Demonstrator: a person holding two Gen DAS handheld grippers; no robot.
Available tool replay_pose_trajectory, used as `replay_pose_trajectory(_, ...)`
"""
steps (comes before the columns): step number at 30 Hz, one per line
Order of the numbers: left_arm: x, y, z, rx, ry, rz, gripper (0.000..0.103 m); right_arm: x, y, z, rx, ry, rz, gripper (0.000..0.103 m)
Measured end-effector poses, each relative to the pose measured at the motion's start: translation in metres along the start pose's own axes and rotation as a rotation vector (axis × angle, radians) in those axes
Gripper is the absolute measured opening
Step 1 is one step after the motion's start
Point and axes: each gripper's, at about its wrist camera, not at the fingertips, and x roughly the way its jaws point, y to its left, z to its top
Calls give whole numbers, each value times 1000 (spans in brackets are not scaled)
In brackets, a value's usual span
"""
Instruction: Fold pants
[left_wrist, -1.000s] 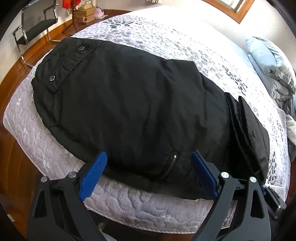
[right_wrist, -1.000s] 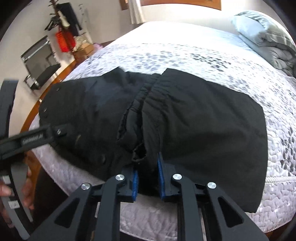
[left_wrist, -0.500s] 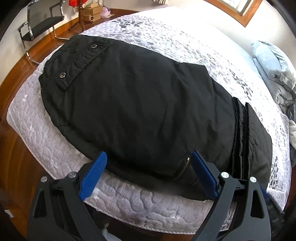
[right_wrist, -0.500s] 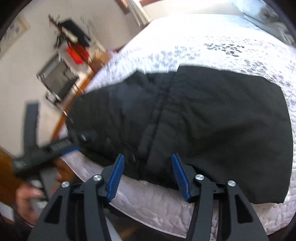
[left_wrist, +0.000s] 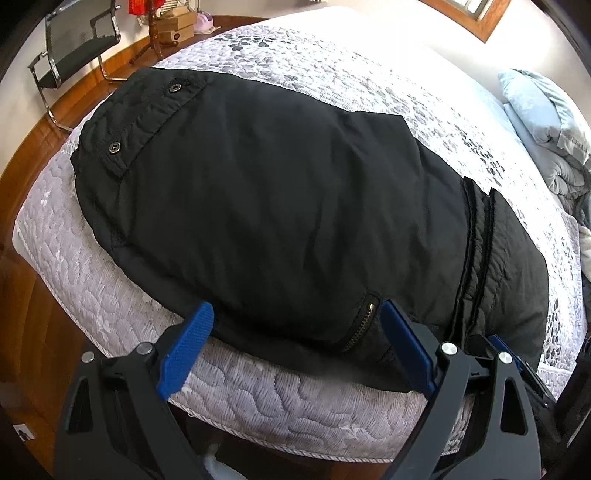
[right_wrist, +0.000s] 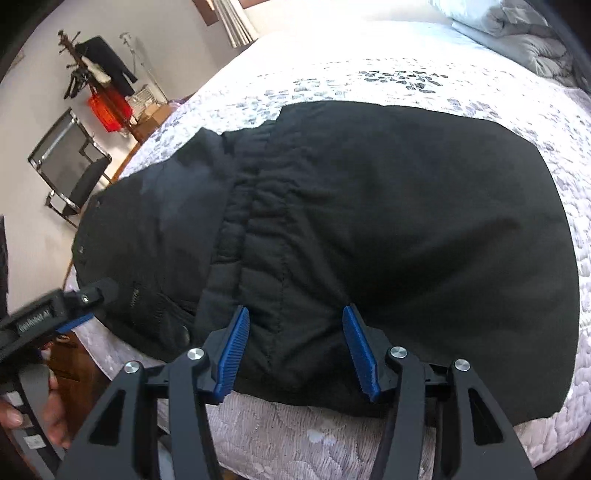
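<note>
1. Pants (left_wrist: 295, 206), black, lie folded on the quilted mattress (left_wrist: 258, 398), filling the centre of both wrist views; near hem sits along the mattress edge at lower frame.
2. Left gripper (left_wrist: 295, 347): jaws spread wide, nothing between them; blue pads (left_wrist: 186, 345) sit at the near hem of the pants, contact not determinable. Zipper (left_wrist: 364, 323) lies just inside the right-hand pad.
3. Right gripper (right_wrist: 295, 350): jaws apart, holding nothing; pads (right_wrist: 232, 352) flank the near hem, right of the gathered waistband (right_wrist: 251, 206).
4. Left gripper also shows at left edge of the right wrist view (right_wrist: 74, 306).
5. Counts: one pair of pants, two grippers, two snap buttons (left_wrist: 114, 147) on a flap at upper left, one zipper.
6. Background: one chair (left_wrist: 74, 44) at upper left, bedding (left_wrist: 546, 122) at right edge.
</note>
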Motion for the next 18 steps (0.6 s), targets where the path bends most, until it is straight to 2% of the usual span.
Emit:
replay_pose_trajectory(5, -7, 16, 9, -31, -34, 15, 92, -25, -9, 5, 63, -64, 90, 54)
replay_pose_trajectory(12, -11, 79, 39, -211, -107, 114, 92, -36, -5, 10, 55, -76, 89, 59)
replay_pose_trajectory(14, -10, 101, 47, -286, -126, 108, 92, -31, 0, 10, 40, -65, 87, 59)
replay_pose_trajectory(18, 2, 127, 63, -370, -117, 68, 91, -23, 6, 8, 22, -37, 77, 59)
